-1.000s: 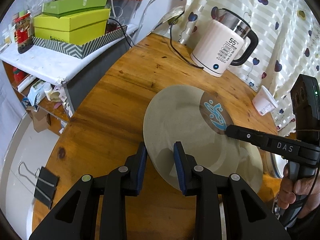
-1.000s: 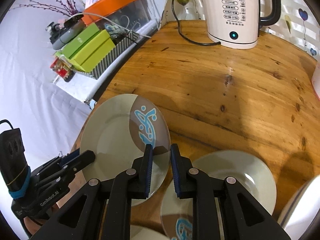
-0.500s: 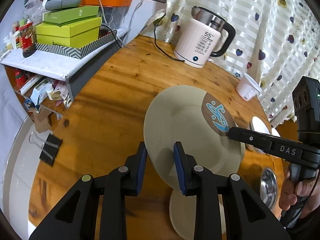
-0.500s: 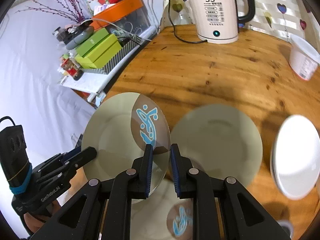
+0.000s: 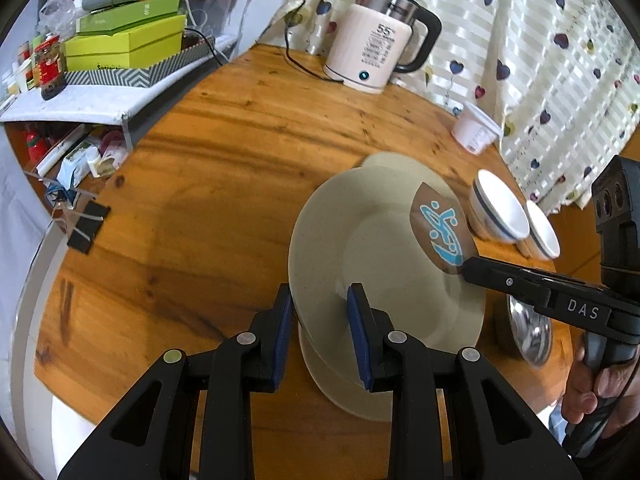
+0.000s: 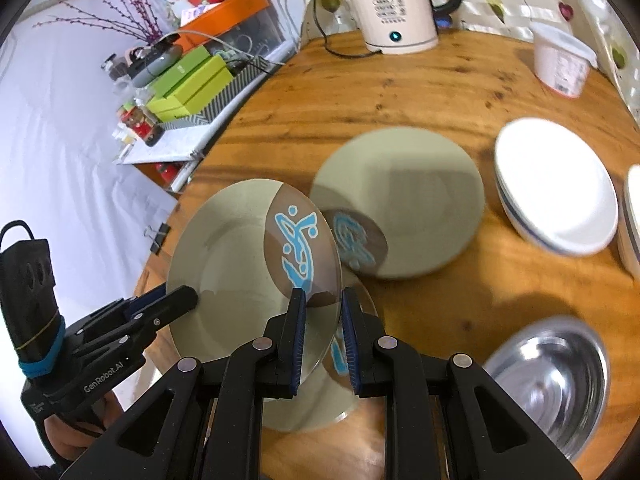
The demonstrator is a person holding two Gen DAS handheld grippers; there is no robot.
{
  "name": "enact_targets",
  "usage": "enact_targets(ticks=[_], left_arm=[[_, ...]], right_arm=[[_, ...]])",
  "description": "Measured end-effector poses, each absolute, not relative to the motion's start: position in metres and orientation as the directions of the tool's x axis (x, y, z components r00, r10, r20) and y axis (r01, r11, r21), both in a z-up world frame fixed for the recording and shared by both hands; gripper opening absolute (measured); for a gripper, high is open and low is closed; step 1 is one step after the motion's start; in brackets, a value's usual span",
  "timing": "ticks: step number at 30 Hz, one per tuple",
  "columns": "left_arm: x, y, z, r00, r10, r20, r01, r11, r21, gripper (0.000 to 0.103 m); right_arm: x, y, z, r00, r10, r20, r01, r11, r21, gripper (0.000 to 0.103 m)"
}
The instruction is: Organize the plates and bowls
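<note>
Carry step in hand: both tools grip one round beige ceramic plate with a brown-and-blue patch, clear of the wooden tabletop; left tool clamps the rim at its 6 o'clock, right tool the patterned edge. A matching beige plate lies at 1 o'clock in the right view, probably the stack target. Next: centre over it, lower level, release both. Another plate beneath is largely hidden; steel bowl blurred, cut off.

The worktop is varnished wood, glossy. The held plate looks matt ceramic. Near it, the bowl is shiny metal.
</note>
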State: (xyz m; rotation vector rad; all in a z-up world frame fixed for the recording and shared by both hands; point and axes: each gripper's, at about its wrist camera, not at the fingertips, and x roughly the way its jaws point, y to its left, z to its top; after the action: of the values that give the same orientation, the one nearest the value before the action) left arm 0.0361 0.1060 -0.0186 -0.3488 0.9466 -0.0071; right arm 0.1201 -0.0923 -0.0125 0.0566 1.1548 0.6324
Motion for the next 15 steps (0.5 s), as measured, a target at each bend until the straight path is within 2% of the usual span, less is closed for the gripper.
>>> enact_targets(ticks=[15], left_arm=[[0.025, 0.088, -0.037, 0.546, -0.150, -0.824, -0.144, 0.953, -0.268, 0.028]], right_arm=[[0.101, -0.108, -0.040, 0.219, 0.463, -0.859, -0.407, 0.843, 0.351, 0.018]])
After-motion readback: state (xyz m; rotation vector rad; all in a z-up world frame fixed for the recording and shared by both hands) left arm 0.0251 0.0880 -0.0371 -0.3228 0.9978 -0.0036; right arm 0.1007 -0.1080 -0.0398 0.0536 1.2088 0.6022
